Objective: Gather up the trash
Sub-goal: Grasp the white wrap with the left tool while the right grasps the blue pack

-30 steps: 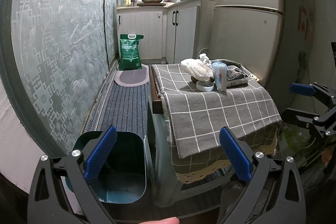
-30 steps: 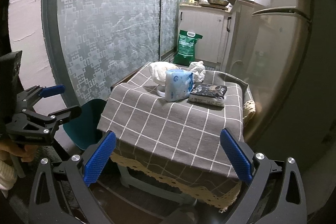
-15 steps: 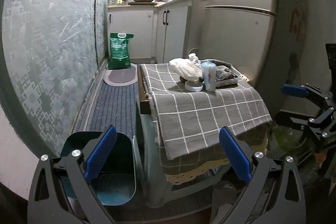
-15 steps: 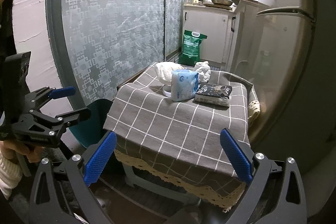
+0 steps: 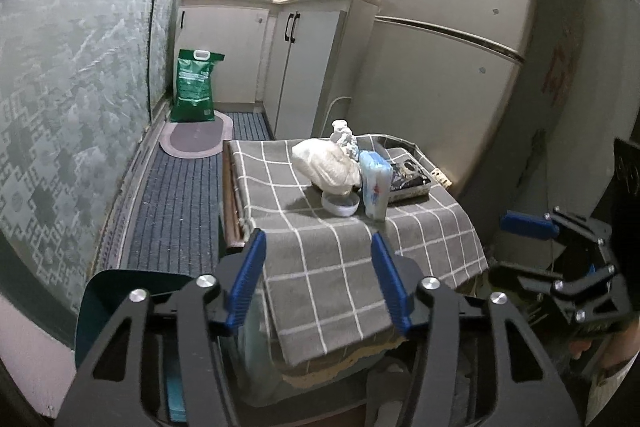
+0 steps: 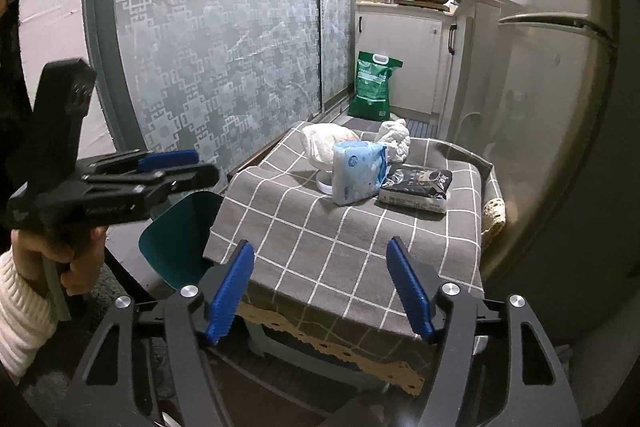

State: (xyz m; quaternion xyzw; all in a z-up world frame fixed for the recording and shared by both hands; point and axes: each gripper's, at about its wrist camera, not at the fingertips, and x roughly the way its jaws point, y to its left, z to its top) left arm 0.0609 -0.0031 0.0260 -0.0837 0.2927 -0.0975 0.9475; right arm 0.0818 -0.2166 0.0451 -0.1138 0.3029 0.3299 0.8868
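Observation:
A small table with a grey checked cloth (image 5: 328,259) (image 6: 340,239) carries a white plastic bag (image 5: 326,165) (image 6: 324,143), a crumpled white paper (image 5: 344,137) (image 6: 394,139), a blue tissue pack (image 5: 375,185) (image 6: 358,177), a black packet (image 5: 408,179) (image 6: 418,185) and a white round lid (image 5: 340,205). A teal bin (image 5: 128,303) (image 6: 182,243) stands at the table's left. My left gripper (image 5: 318,283) and right gripper (image 6: 322,287) are both open and empty, in front of the table's near edge.
A fridge (image 5: 448,59) stands right behind the table. A patterned glass door (image 6: 216,67) runs along the left. A green sack (image 5: 194,85) and an oval mat (image 5: 196,139) lie on the striped floor runner near white cabinets (image 5: 248,55).
Both grippers have narrowed their jaws but remain open. The left gripper has risen and swung right, so the table sits more centred; the right gripper has moved slightly closer.

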